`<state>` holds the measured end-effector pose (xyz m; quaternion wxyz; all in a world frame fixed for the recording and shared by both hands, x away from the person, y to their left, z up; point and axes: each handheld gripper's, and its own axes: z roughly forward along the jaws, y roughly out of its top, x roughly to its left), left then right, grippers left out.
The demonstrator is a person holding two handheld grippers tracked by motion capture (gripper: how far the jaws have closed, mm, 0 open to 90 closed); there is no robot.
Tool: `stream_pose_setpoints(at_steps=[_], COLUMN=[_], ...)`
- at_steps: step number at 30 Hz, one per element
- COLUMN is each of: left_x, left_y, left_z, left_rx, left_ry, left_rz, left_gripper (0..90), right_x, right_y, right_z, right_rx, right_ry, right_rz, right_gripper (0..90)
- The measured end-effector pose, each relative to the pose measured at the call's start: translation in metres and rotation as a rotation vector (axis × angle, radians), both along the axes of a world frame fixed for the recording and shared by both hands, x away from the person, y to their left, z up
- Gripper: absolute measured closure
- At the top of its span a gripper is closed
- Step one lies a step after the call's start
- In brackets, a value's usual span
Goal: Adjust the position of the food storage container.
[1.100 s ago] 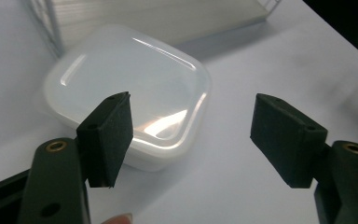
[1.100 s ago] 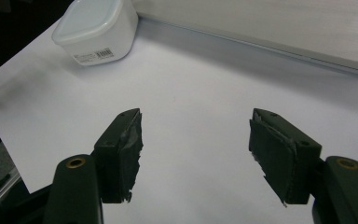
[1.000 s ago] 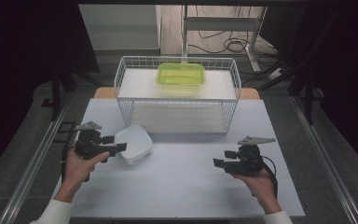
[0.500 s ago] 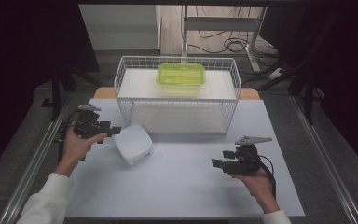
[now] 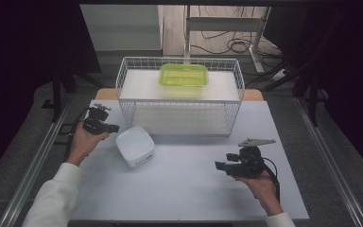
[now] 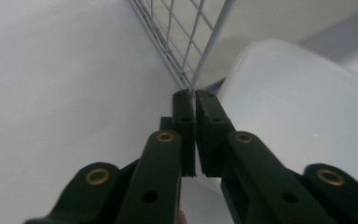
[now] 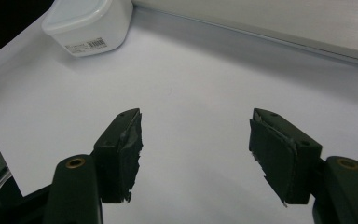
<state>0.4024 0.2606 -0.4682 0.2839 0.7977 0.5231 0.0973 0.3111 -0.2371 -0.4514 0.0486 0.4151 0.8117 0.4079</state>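
A white plastic container (image 5: 134, 145) lies bottom up on the white table, in front of a white wire basket (image 5: 179, 101). A green lidded container (image 5: 183, 74) rests on the white surface inside the basket. My left gripper (image 5: 114, 127) is left of the white container, near the basket's front left corner. Its jaws have just been closing and now stand shut with nothing between them. In the left gripper view the left gripper (image 6: 190, 95) points at the basket's corner wire (image 6: 214, 37), with the white container (image 6: 303, 107) at the right. My right gripper (image 7: 196, 140) is open and empty above bare table.
The table top (image 5: 189, 189) is a white sheet, with metal rails running along both its sides. The right gripper (image 5: 219, 165) sits at the front right. The right gripper view has the white container (image 7: 86, 23) far off at the top left. Cables lie on the floor behind.
My left gripper has moved away from me toward the basket's left corner, off the white container's side, and its jaws have closed. The container and the right gripper have stayed put.
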Motion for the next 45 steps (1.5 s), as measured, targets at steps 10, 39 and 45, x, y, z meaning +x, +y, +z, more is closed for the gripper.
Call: stream_pose_setpoints(at_steps=[10, 39, 45], left_x=[0.004, -0.036, -0.041], left_y=[-0.003, -0.036, -0.044], left_z=[-0.009, -0.012, -0.013], left_rx=[0.043, -0.045, -0.058], left_ry=[0.037, 0.107, 0.126], left_rz=[-0.042, -0.171, -0.196], left_gripper=[90.0, 90.0, 90.0], right_x=[0.001, -0.003, -0.003], right_y=[-0.002, 0.001, 0.002], right_z=[0.000, 0.006, 0.006], right_rx=[0.002, -0.001, -0.005], right_ry=[0.001, -0.015, -0.015], right_rz=[-0.001, -0.002, 0.005], right_gripper=[34.2, 34.1, 33.9])
